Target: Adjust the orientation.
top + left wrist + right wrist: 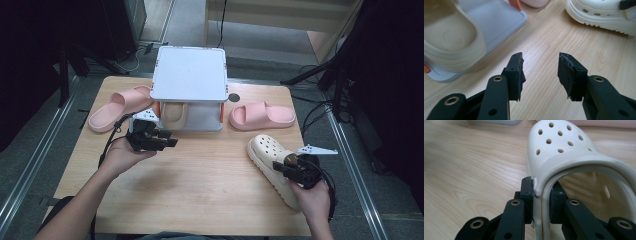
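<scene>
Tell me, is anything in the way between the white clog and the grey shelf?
Nothing visible. The clog, clamped by its side wall in the right gripper, has only bare table between it and the shelf. The left gripper hangs open nearby.

Bright, even overhead light on the table [200, 170], dark surroundings at both side edges, soft shadows, gripper views blurred toward their far edges, mild glare on wood.

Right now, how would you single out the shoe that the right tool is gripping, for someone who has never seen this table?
Start at the grey two-shelf rack at the wooden table's far edge, then come to the near right corner. There lies a cream clog, its side wall pinched by the right tool. Unlike the pink slides, its toe cap has round holes.
</scene>
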{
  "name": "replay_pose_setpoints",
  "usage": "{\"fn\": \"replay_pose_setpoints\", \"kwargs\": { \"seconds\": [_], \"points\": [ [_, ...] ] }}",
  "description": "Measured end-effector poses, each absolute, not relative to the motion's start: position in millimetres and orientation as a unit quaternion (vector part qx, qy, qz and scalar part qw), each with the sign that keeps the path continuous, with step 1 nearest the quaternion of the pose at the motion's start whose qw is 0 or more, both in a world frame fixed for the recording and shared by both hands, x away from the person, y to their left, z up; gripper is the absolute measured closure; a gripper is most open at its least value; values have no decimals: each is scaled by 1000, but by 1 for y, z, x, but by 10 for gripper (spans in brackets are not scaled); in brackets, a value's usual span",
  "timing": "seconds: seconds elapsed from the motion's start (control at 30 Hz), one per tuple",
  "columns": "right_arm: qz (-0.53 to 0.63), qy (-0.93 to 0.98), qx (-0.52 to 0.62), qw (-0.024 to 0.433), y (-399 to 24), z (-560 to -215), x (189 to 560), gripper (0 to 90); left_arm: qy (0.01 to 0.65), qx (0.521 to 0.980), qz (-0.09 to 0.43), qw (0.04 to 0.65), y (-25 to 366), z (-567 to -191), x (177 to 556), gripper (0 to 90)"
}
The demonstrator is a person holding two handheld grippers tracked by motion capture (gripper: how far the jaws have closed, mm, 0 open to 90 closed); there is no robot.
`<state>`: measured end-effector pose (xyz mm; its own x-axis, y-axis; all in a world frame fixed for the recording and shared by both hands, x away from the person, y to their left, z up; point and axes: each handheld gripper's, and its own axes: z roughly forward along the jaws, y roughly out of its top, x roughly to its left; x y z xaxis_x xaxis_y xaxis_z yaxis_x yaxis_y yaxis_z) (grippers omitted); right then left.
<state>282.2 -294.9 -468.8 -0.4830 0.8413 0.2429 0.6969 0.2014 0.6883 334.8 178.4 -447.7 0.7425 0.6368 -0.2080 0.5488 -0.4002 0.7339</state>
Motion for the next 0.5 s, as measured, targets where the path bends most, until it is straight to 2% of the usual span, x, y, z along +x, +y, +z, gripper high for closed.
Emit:
{"fn": "replay_pose_setpoints", "kwargs": {
  "seconds": [0.17, 0.37, 0.5],
  "points": [
    [392, 789, 462, 100, -269, -457, 280, 785, 357, 835, 47, 417, 178, -448, 332, 587],
    [399, 812, 419, 78, -232, -452, 283, 784, 358, 835, 45, 416, 179, -450, 327, 611],
    [398, 832, 381, 63, -197, -449, 289, 784, 363, 824, 48, 433, 183, -451, 321, 679]
  ]
}}
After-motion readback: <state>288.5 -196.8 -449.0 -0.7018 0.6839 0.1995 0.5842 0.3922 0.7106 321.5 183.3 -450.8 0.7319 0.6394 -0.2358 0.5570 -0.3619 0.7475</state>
